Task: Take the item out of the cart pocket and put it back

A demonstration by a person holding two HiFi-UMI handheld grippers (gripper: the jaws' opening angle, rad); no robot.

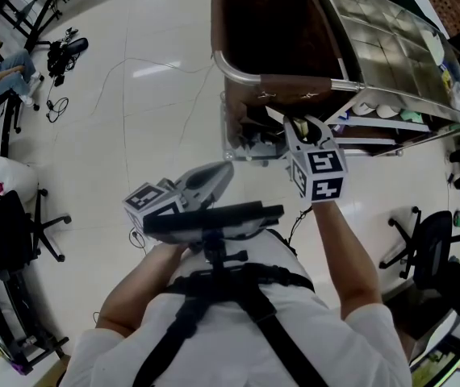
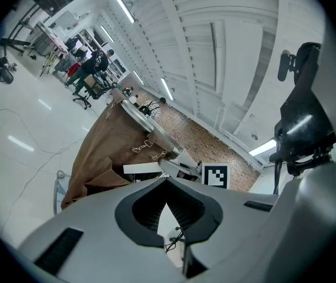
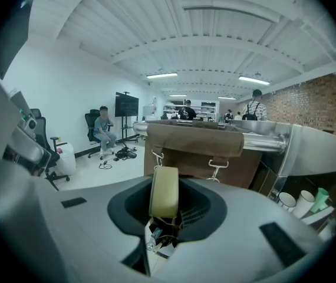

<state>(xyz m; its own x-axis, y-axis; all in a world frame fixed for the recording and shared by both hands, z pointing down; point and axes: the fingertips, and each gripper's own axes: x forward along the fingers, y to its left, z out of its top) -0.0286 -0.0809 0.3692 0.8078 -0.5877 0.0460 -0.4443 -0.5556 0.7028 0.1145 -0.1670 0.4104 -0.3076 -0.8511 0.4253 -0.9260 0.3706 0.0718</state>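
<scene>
My right gripper [image 1: 294, 131] [image 3: 163, 202] is shut on a flat beige item with rounded corners [image 3: 164, 190] [image 1: 299, 125]. The item stands on edge between the jaws, just in front of the cart's near end. Beyond it a brown fabric pocket [image 3: 195, 141] [image 1: 272, 31] [image 2: 110, 152] hangs by clips from the steel cart's rail [image 1: 228, 72]. The item is outside the pocket and slightly below its top edge in the right gripper view. My left gripper [image 1: 225, 172] [image 2: 167, 183] is held close to my chest; its tips meet with nothing between them.
Paper cups [image 1: 379, 110] [image 3: 295, 202] sit on the cart's lower shelf. Office chairs stand at the right [image 1: 424, 248] and left [image 1: 4, 224]. A person sits at the far left [image 1: 0, 63] [image 3: 103, 131]. Cables [image 1: 56, 103] trail over the white floor.
</scene>
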